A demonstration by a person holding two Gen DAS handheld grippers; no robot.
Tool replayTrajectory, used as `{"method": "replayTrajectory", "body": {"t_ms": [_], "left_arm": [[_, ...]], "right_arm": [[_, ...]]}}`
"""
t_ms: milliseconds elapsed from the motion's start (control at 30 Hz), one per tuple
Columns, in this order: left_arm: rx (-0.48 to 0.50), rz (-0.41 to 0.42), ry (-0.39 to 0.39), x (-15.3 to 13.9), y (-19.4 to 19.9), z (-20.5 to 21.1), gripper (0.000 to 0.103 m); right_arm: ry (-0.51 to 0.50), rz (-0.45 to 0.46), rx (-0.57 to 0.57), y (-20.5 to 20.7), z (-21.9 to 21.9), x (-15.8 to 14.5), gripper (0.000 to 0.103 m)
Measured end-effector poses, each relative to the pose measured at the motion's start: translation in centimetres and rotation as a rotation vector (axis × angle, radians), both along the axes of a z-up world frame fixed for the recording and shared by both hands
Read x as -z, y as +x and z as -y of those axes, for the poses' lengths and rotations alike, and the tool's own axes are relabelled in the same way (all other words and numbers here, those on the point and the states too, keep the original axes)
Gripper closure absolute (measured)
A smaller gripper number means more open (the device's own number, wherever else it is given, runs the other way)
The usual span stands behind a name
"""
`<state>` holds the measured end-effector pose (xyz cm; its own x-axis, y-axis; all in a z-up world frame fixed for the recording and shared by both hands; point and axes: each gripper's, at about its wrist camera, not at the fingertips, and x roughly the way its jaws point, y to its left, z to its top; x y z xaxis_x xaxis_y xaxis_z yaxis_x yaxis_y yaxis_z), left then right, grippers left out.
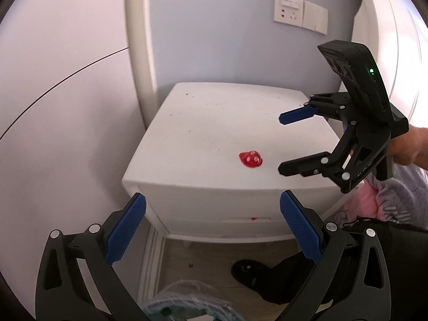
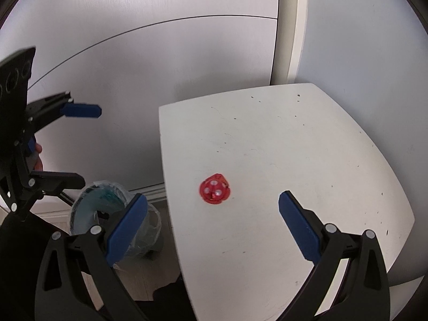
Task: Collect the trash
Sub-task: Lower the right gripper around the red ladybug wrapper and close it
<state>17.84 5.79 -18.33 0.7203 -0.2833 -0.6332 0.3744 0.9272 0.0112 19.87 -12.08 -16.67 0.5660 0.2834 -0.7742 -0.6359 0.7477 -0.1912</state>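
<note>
A small red wrapper with white dots (image 1: 251,159) lies on the white nightstand top (image 1: 214,123), near its front edge. It also shows in the right wrist view (image 2: 214,188). My right gripper (image 2: 212,203) is open and empty, hovering just above and short of the wrapper; from the left wrist view it (image 1: 281,144) hangs to the wrapper's right. My left gripper (image 1: 212,203) is open and empty, held in front of the nightstand and lower than its top. It shows at the left edge of the right wrist view (image 2: 88,147).
A bin lined with a clear bag (image 2: 112,214) stands on the floor left of the nightstand. A white wardrobe (image 1: 53,107) is at the left, a wall socket (image 1: 289,9) behind. Pink bedding (image 1: 374,198) lies to the right. A black slipper (image 1: 251,272) is on the floor.
</note>
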Motion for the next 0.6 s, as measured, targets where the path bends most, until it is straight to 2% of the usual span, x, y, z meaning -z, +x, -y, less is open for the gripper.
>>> {"method": "replayTrajectory", "body": {"t_ms": [167, 200, 233, 267, 400, 533, 600], "left_arm": [[0.045, -0.009, 0.000, 0.3, 1.8, 0.6, 0.006], [0.050, -0.011, -0.002, 0.4, 2.0, 0.7, 0.006], [0.060, -0.015, -0.009, 0.6, 2.3, 0.8, 0.006], [0.064, -0.019, -0.012, 0.8, 2.5, 0.8, 0.006], [0.078, -0.031, -0.019, 1.5, 3.1, 0.8, 0.006], [0.082, -0.038, -0.026, 2.1, 3.6, 0.7, 0.006], [0.081, -0.041, -0.030, 2.2, 3.8, 0.6, 0.006]], "right_arm": [[0.002, -0.022, -0.005, 0.8, -0.1, 0.3, 0.009], [0.002, -0.027, -0.009, 0.8, -0.2, 0.4, 0.014], [0.000, -0.031, -0.011, 1.0, -0.3, 0.5, 0.026], [-0.005, -0.038, -0.011, 1.4, -0.5, 0.7, 0.032], [-0.022, -0.058, -0.013, 1.9, -0.7, 1.3, 0.035], [-0.017, -0.084, -0.011, 2.4, -0.8, 1.8, 0.050], [-0.014, -0.091, -0.009, 2.6, -0.8, 1.9, 0.052]]}}
